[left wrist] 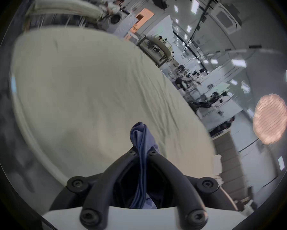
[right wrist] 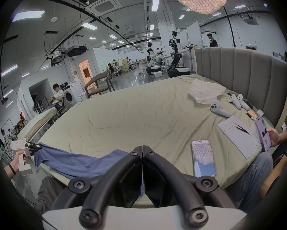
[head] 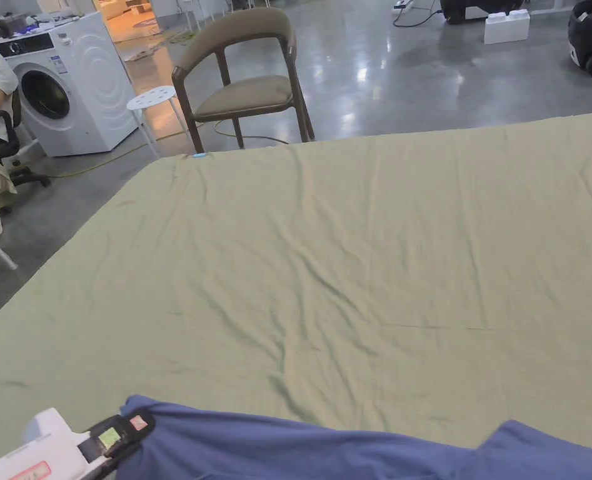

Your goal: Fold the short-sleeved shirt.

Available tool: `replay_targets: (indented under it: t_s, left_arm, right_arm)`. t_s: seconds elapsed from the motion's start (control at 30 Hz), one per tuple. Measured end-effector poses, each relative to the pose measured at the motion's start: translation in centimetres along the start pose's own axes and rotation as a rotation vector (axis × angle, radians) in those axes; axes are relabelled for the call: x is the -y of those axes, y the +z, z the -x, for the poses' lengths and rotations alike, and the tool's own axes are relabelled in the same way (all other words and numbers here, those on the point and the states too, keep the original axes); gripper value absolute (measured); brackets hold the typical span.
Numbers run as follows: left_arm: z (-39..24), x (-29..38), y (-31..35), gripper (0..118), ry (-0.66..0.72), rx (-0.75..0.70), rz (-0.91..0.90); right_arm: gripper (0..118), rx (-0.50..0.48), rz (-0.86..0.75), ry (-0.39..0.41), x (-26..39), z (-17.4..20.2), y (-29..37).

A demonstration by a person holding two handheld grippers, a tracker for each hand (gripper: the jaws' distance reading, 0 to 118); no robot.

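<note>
The blue short-sleeved cotton shirt stretches between the left gripper and right gripper, both clamping its fabric over the green bedsheet.

The blue shirt runs off the bottom edge of the head view, so its lower part cannot be seen, and the left gripper is cut at that corner. In the right gripper view the jaws meet, but the cloth between them is hidden behind them. In the left gripper view the far edge of the bed is blurred.
</note>
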State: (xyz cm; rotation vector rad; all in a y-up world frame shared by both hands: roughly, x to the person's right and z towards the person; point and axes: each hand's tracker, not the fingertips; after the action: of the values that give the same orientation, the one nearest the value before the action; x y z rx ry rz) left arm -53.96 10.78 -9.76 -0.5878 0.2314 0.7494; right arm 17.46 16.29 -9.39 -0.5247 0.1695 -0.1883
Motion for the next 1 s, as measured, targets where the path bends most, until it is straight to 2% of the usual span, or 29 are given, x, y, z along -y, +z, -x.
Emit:
replay_targets:
  t_s: [0.13,0.27,0.4,0.6,0.63,0.67,0.7,0.73,0.77,0.83,0.87,0.9,0.93,1.0]
  left_arm:
    - [-5.2,1.8,0.6,2,-0.046,0.076,0.016]
    - [-12.7,8.2,-1.7,2,-0.121,0.178,0.119]
    - [-18.0,14.2,-6.1,2,-0.14,0.249,0.222]
    - [-22.0,19.4,-11.5,5,-0.199,0.199,0.346]
    - [-22.1,19.6,-11.5,13,-0.209,0.215,0.34]
    - [-22.0,19.6,-11.6,26,-0.239,0.259,0.343]
    - [-22.1,19.4,-11.4,56,-0.226,0.318,0.349]
    - [-22.1,19.2,-11.2,76,-0.206,0.342,0.36]
    - [-22.0,18.9,-10.8,83,-0.195,0.336,0.339]
    - [-21.0,17.7,-9.6,76,-0.202,0.313,0.28]
    - [-20.5,17.2,-9.2,62,-0.189,0.305,0.27]
    - [-19.8,16.8,-8.9,29,-0.164,0.309,0.259]
    - [-19.4,16.7,-8.8,7,-0.134,0.309,0.26]
    - [-19.0,17.6,-9.8,1,-0.12,0.281,0.274]
  right_arm:
    - [0,-0.012,0.013,-0.015,0.2,0.3,-0.5]
    - [0,-0.027,0.015,-0.021,0.0,0.7,-0.4]
    - [0,-0.015,0.004,0.005,0.0,0.8,0.4]
    - [0,0.033,0.028,-0.014,1.3,-0.7,1.8]
    - [0,0.046,0.038,-0.018,1.5,-1.0,2.0]
    - [0,0.053,0.045,-0.027,1.8,-1.3,2.1]
    - [0,0.058,0.053,-0.043,2.1,-1.7,2.3]
    - [0,0.057,0.062,-0.063,2.4,-2.0,2.3]
    - [0,0.054,0.068,-0.082,2.5,-2.3,2.3]
    - [0,0.053,0.068,-0.099,2.7,-2.6,2.3]
    - [0,0.054,0.067,-0.103,2.8,-2.7,2.3]
    - [0,0.057,0.067,-0.105,2.8,-2.7,2.2]
    - [0,0.058,0.066,-0.107,2.7,-2.7,2.1]
    - [0,0.054,0.063,-0.112,2.7,-2.6,2.0]
